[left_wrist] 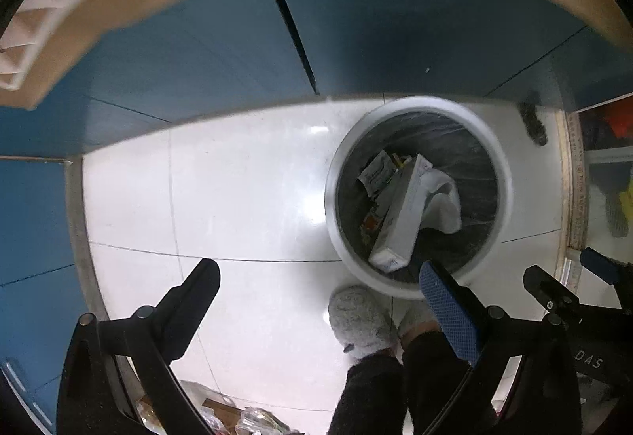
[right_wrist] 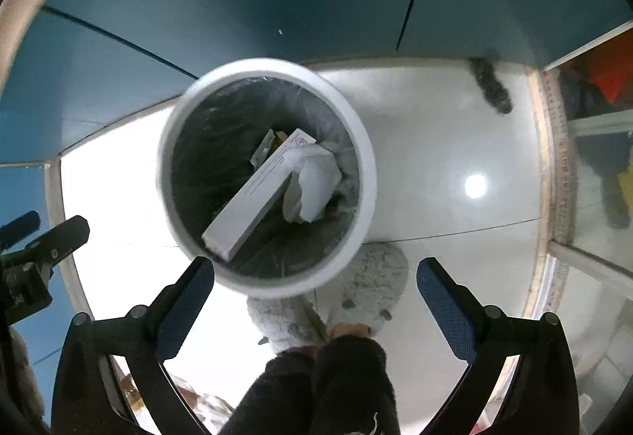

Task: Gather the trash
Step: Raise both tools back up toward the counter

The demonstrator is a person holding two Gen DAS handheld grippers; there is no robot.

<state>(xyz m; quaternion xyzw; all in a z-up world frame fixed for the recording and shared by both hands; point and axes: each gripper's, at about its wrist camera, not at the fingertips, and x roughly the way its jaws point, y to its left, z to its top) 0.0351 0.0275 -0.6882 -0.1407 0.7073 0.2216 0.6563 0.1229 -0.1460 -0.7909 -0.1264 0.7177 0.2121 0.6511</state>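
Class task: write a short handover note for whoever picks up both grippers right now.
Left gripper: open, empty, above the floor left of the bin.
Right gripper: open, empty, over the bin's near rim.
Round white plastic bin with clear liner: on the white tiled floor, holding a long white cardboard box, crumpled white paper and small wrappers.
Left: loose packaging at the left view's bottom edge may need collecting.
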